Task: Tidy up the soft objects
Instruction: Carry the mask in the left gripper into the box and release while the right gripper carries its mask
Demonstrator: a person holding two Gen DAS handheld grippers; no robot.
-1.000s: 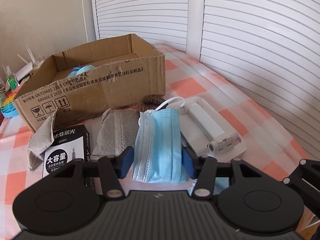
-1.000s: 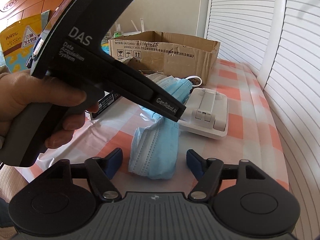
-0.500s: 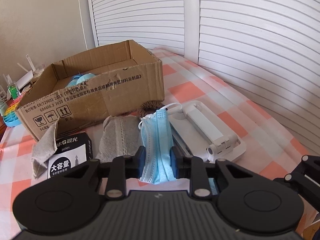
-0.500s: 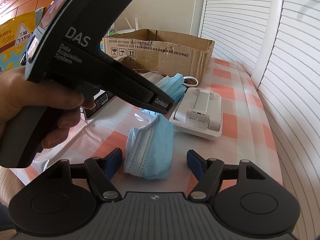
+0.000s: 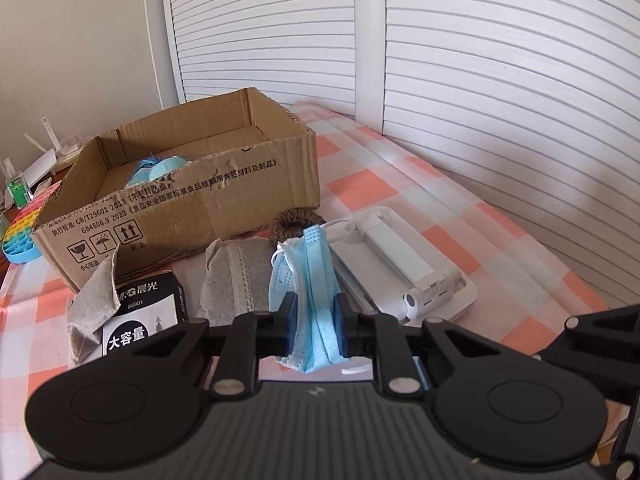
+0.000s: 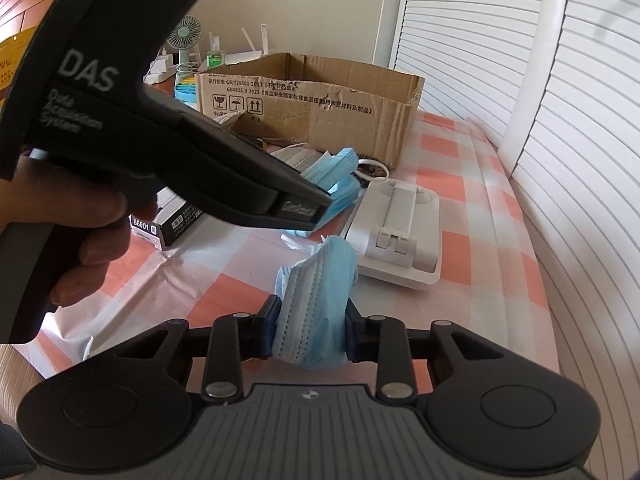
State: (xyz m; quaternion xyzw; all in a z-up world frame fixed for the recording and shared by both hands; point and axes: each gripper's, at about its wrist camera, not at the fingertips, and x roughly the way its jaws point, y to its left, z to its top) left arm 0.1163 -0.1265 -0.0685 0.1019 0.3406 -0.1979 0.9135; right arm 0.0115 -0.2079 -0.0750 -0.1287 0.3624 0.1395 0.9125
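Each gripper clenches a blue mask: the left gripper [image 5: 313, 318] holds one mask [image 5: 310, 280] at frame centre, the right gripper [image 6: 311, 328] another mask [image 6: 316, 300]. The cardboard box [image 5: 192, 188], upper left, already holds something blue; grey cloths [image 5: 236, 276] remain outside.

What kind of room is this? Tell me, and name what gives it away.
Probably a room in a home: a table under a pink-and-white checked cloth, white louvred doors behind it, and household clutter such as a small desk fan and a cardboard box.
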